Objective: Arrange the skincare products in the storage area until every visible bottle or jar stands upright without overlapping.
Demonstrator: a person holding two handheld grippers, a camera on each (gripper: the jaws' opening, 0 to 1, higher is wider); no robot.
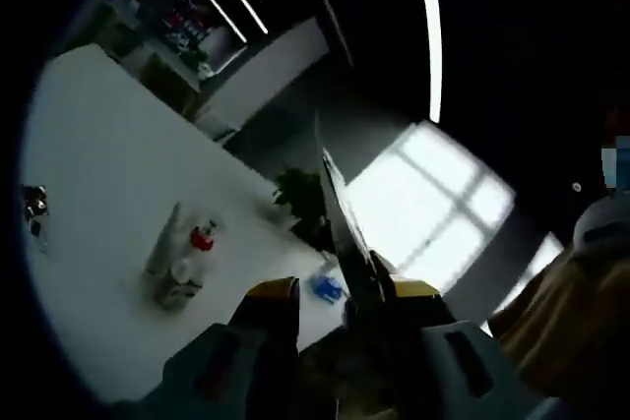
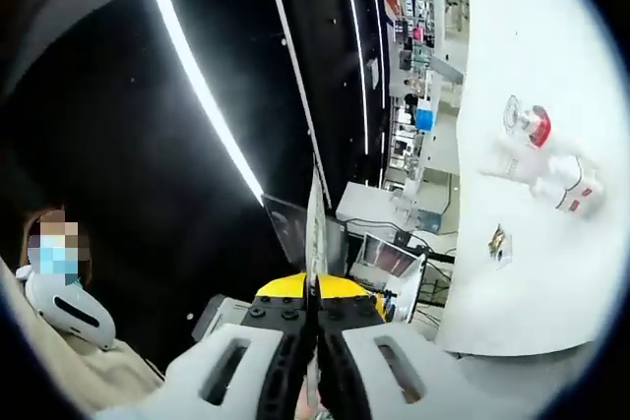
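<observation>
The skincare bottles (image 1: pixel 180 261) form a small, blurred cluster near the middle of the white table (image 1: pixel 108 164), one with a red cap (image 1: pixel 202 239); whether each stands or lies cannot be told, and the same cluster (image 2: pixel 543 159) shows far off in the right gripper view. The left gripper (image 1: pixel 340 294) is raised off the table, jaws apart with a thin dark flat sheet (image 1: pixel 340 218) edge-on between them, contact unclear. The right gripper (image 2: pixel 313 307) is also raised, away from the table edge, jaws pressed together on a thin sheet edge (image 2: pixel 315 233).

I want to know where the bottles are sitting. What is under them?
The bottles rest on a white table. One has a red cap. The tabletop right beneath them is covered, so it cannot be seen.
</observation>
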